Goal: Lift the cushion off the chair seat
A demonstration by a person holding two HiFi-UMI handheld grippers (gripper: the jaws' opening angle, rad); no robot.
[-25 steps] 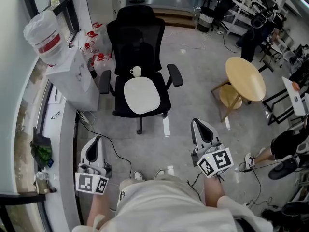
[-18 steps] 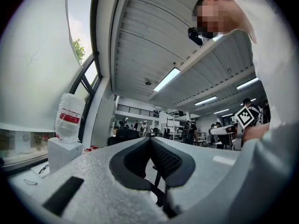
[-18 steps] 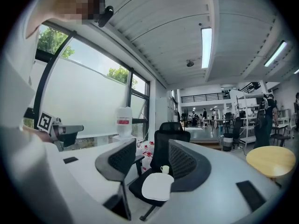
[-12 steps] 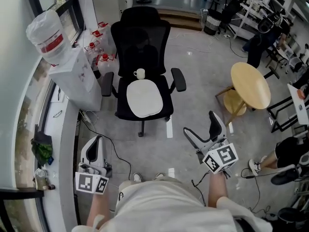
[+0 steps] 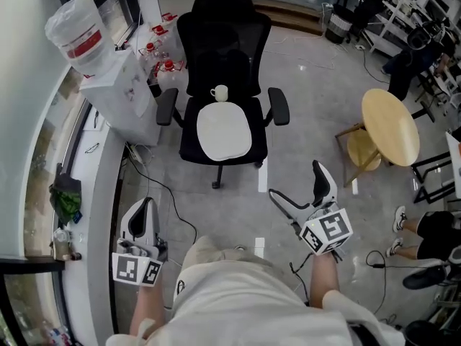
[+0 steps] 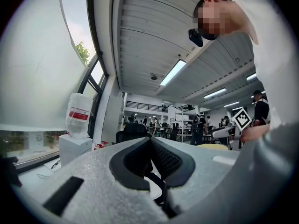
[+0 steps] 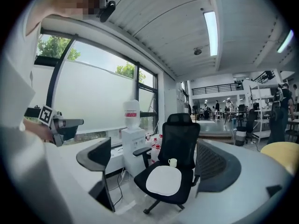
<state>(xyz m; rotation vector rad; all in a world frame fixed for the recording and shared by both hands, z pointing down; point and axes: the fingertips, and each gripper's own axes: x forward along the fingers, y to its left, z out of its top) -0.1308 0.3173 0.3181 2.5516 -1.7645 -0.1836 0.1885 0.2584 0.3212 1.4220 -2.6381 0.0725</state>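
"What is the right gripper point(image 5: 294, 179) doing?"

"Its two jaws are opening wide. They hold nothing. It points at the chair point(image 5: 225, 31), but it is well away from it."

"And the left gripper point(image 5: 146, 205)?"

"Its jaws are pressed together, with nothing in them. It hangs low by the person's side, near the window wall, and it is far from the chair too."

"Where is the cushion point(image 5: 224, 131)?"

"It is white and a bit round. It lies flat on the black seat, between the two armrests. No gripper touches it."

"Is anything else on the seat?"

"Yes, a small white cup point(image 5: 220, 92). It stands up just behind the cushion, close to the chair's back."

"What is around the chair?"

"A water cooler point(image 5: 119, 96) stands just beside it on the window side. A round wooden table point(image 5: 390, 125) stands on the other side."
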